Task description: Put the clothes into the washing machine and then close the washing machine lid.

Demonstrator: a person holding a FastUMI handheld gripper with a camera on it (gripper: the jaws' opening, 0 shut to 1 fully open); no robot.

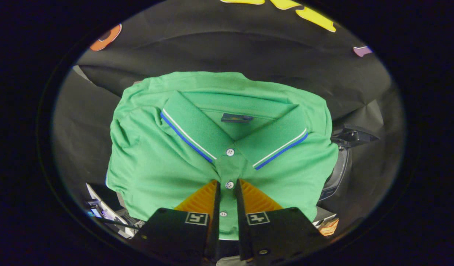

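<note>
A folded green polo shirt [157, 162] with a blue and white striped collar spreads out just ahead of the fingers. Its buttoned placket runs down between them. My gripper [227, 181] is shut on the shirt, both fingers pressing on the placket strip at the second button. Past the shirt's right side shows a dark rounded body with a silver rim, which looks like part of the washing machine [337, 176]. A black piece [350, 135] juts out above it. The shirt hides most of the machine.
Black cloth walls stand behind and to both sides. Some white, flat items [101, 210] show below the shirt's left corner. A small orange-brown object [328, 226] lies below its right corner.
</note>
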